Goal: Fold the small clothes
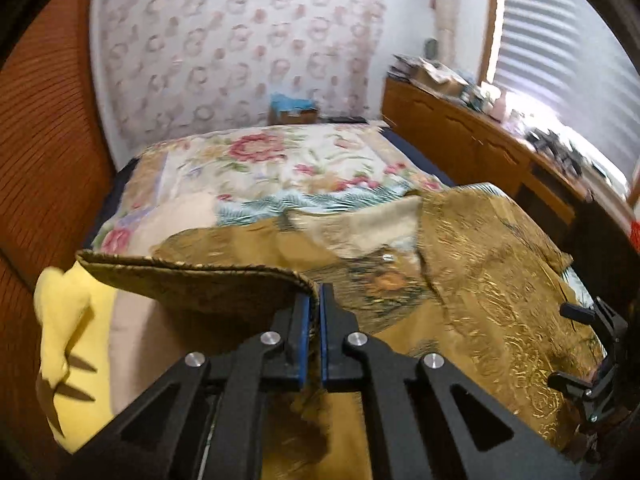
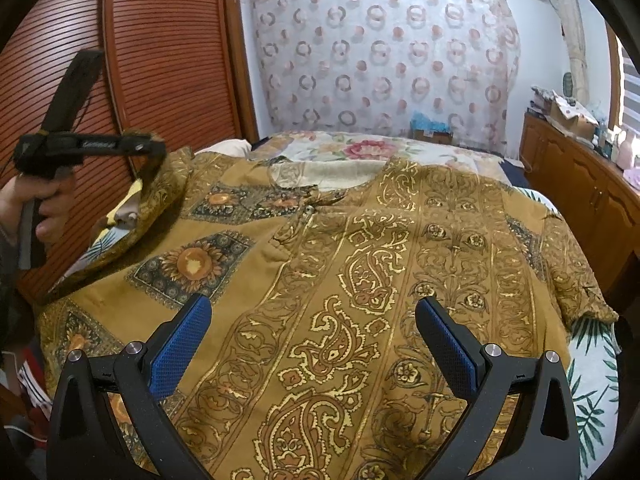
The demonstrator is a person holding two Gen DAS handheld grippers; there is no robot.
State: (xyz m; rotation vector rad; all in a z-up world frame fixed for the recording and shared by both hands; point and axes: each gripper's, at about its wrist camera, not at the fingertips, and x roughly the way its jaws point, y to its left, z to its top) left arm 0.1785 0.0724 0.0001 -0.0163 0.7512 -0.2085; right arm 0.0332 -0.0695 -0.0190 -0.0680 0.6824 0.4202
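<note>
A mustard-gold patterned shirt (image 2: 360, 264) lies spread on the bed, with paisley stripes and sunflower patches. It also shows in the left wrist view (image 1: 480, 280). My left gripper (image 1: 315, 300) is shut on the shirt's left sleeve edge (image 1: 192, 276) and holds it lifted off the bed. In the right wrist view the left gripper (image 2: 150, 148) appears at the left, a hand on its handle, the sleeve hanging from it. My right gripper (image 2: 312, 320) is open and empty above the shirt's lower front.
A floral bedspread (image 1: 280, 168) covers the bed. A yellow cloth (image 1: 76, 340) lies at the left. A wooden slatted wardrobe (image 2: 160, 60) stands at the left, a wooden cabinet (image 2: 580, 184) with clutter at the right, a curtain (image 2: 380, 60) behind.
</note>
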